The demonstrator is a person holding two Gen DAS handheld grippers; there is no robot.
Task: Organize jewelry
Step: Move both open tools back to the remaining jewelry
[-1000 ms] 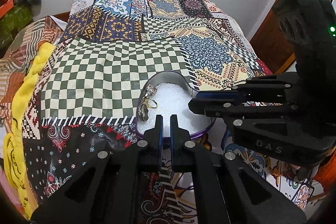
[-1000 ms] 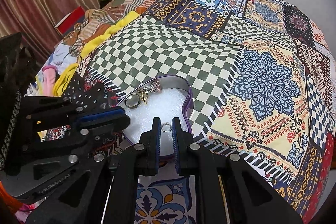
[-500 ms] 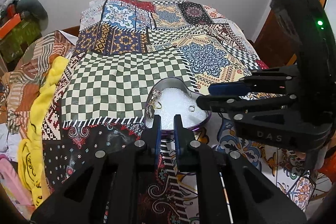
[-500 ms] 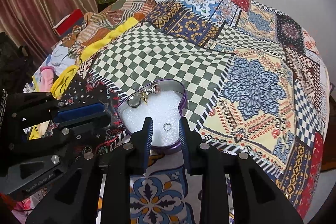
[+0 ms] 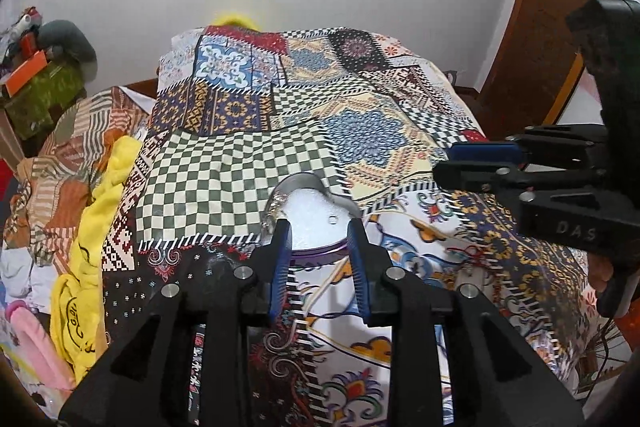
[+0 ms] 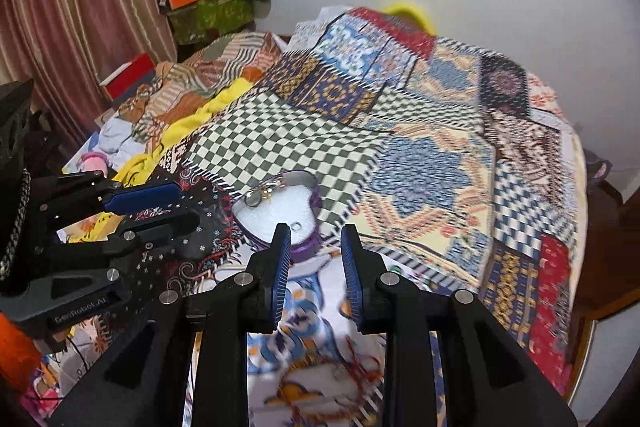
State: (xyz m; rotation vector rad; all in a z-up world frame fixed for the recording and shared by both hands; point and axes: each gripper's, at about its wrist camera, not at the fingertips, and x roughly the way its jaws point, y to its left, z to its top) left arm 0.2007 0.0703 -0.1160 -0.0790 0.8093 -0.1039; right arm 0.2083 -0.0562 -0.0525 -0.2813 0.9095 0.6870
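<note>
A purple heart-shaped tin point(image 5: 316, 248) point(image 6: 307, 246) lined with white foam lies on the patchwork bedspread. A small silver ring point(image 5: 332, 219) point(image 6: 297, 225) rests on the foam, and a larger ring with gold pieces point(image 6: 258, 195) sits at the tin's far left edge. My left gripper point(image 5: 318, 231) hovers above the tin's near edge, its jaws opening with nothing between them. My right gripper point(image 6: 316, 233) stands open and empty just right of the tin. Each gripper shows in the other's view: the right gripper point(image 5: 444, 163), the left gripper point(image 6: 187, 205).
A red thread bracelet point(image 6: 362, 363) point(image 5: 475, 254) lies on the bedspread near me. Yellow cloth point(image 5: 100, 203) and piled fabrics fill the bed's left side. Boxes point(image 6: 200, 7) stand in the far left corner, a wooden door point(image 5: 560, 7) at the right.
Both grippers rose and drew back from the tin, and their jaws parted. The small ring that was between the right fingertips now lies on the foam.
</note>
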